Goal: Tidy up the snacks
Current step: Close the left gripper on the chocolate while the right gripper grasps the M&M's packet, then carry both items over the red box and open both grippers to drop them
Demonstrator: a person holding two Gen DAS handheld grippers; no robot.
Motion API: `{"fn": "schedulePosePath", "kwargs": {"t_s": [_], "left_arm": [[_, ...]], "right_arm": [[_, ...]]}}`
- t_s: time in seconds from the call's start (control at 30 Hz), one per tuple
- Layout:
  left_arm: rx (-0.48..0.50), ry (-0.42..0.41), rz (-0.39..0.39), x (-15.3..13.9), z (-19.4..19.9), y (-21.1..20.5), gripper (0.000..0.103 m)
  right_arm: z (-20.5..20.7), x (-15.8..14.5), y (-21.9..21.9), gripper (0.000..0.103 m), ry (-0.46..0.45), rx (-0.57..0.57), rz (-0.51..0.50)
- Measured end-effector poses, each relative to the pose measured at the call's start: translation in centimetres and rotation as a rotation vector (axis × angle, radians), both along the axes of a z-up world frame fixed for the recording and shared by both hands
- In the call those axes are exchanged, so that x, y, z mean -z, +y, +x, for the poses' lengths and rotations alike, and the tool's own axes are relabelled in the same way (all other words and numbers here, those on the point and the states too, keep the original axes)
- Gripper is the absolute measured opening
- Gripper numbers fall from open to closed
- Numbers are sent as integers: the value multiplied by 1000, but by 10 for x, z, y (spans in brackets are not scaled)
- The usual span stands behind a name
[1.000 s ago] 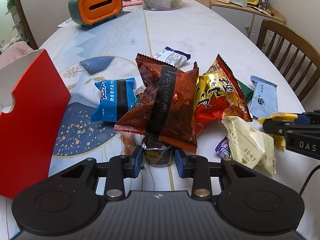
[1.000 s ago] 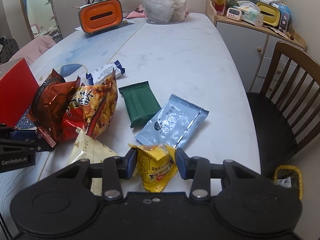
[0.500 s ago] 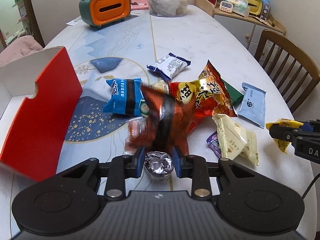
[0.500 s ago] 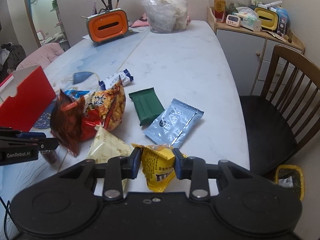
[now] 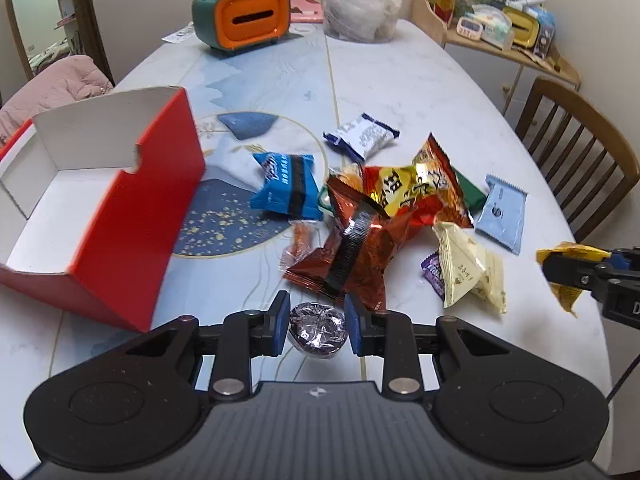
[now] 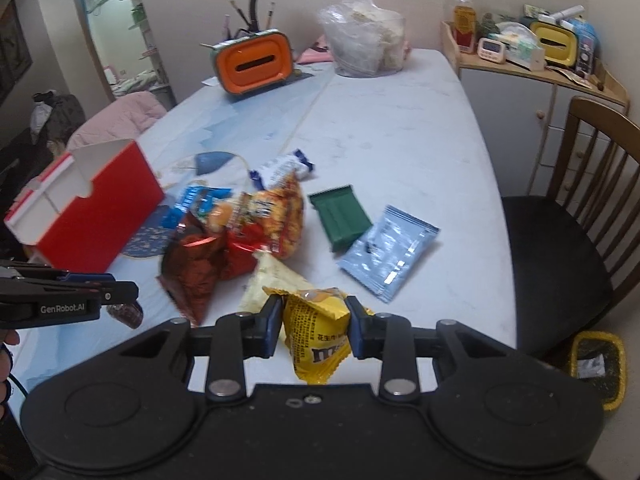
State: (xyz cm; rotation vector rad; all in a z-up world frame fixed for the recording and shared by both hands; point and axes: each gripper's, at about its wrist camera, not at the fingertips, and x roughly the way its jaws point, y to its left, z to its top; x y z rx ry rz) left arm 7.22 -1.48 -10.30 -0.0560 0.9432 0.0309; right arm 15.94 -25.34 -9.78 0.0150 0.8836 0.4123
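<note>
Foil-wrapped chocolate (image 5: 317, 330) pinched between nearly closed left tongs (image 5: 316, 322), red box (image 5: 120, 216) at ten o'clock. Yellow candy bag (image 6: 318, 336) clamped in narrow right tongs (image 6: 314, 326), snack pile (image 6: 240, 236) at eleven o'clock.

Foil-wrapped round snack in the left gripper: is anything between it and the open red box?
Nothing visible. The foil-wrapped round snack, held in the left gripper, is off the table; the red cardboard box lies to its left with its open top clear. The snack pile lies on the other side.
</note>
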Motion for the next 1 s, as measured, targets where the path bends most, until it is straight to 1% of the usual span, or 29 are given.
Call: {"fn": "schedulePosePath", "kwargs": {"t_s": [0.13,0.17,0.3,0.43,0.73,1.0], "left_arm": [[-21,-17,-3,-15,-8,13,29],[-25,-22,-6,-19,-9,17,29],[-26,-52,-9,-34,-15,33,29],[-20,-77,-16,-49,-17,54,29],[-21,-133,-33,-82,-24,125,29],[-43,-141,-25,-90,-23,190,29]], "right_arm": [[-2,-10,10,32,-6,-21,14],[-2,-18,18,32,-14,-39,21],[-5,-33,38,32,-34,-73,29],[-5,-46,67,32,-50,-111,36],[-8,-71,155,32,-91,-190,39],[-7,-79,233,32,-111,-237,30]]}}
